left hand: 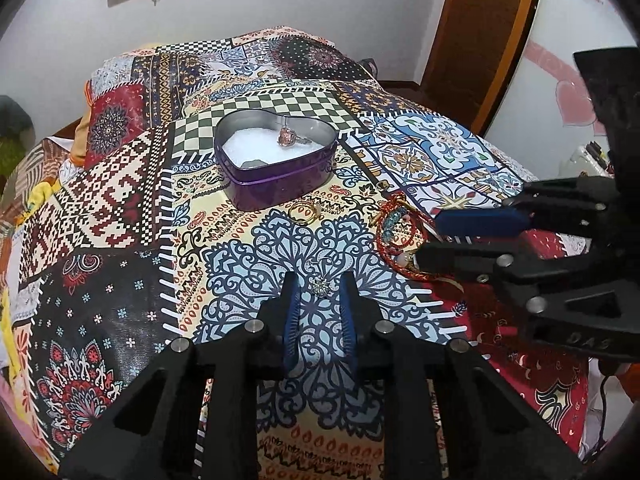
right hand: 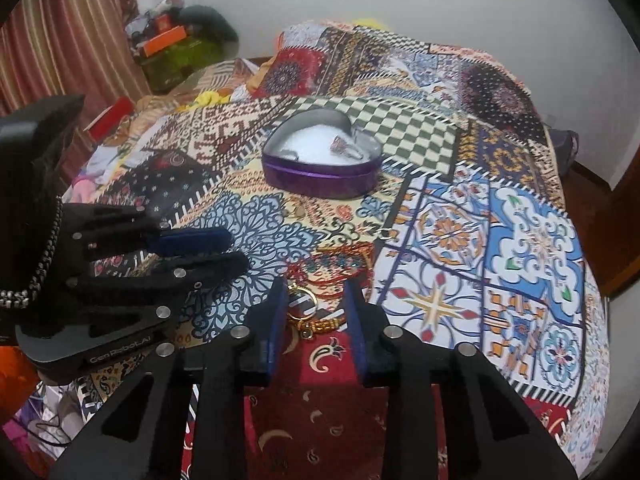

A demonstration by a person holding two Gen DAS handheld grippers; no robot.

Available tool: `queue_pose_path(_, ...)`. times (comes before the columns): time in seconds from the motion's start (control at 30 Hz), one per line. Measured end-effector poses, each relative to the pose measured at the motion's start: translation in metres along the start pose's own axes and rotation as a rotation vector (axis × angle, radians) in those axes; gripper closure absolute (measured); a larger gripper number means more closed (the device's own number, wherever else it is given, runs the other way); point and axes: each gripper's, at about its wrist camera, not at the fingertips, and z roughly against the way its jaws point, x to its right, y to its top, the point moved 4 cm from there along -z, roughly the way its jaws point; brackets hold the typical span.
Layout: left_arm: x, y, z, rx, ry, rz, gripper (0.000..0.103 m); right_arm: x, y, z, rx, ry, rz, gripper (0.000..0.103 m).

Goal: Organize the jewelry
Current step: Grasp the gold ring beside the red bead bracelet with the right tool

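Observation:
A purple heart-shaped tin (left hand: 276, 188) with white lining stands on the patterned bedspread; a pink-stoned ring (left hand: 289, 136) lies inside it. It also shows in the right wrist view (right hand: 320, 178). My left gripper (left hand: 319, 284) is open, its fingers either side of a small sparkly silver piece (left hand: 320, 285) on the cloth. A gold ring (left hand: 303, 213) lies just in front of the tin. My right gripper (right hand: 316, 296) is open around a gold ring pendant (right hand: 303, 304), with red and blue bracelets (right hand: 332, 266) just beyond. The bracelets (left hand: 394, 236) lie by the right gripper's tips in the left view.
The patchwork bedspread (left hand: 120, 216) covers a bed with pillows at the back. A wooden door (left hand: 480, 36) stands at the right. Clutter and a striped curtain (right hand: 60, 40) fill the far left corner in the right wrist view.

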Motion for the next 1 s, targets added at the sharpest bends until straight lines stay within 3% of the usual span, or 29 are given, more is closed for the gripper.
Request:
queue_pose_path(0.13,-0.005,-0.001,0.000,0.003,-0.002,0.017,0.094,-0.002,0.000,-0.008,-0.021,0.000,0.016,0.083)
queue_pose_path(0.53,-0.007,-0.002,0.010,0.028,0.005,0.027,0.095,-0.004,0.009,-0.010,-0.042,0.051,0.002,0.083)
queue_pose_path(1.0,-0.014,-0.010,0.022,0.033,0.008,0.052,0.095,-0.012,0.010,-0.025,-0.089,0.001,0.077,0.083)
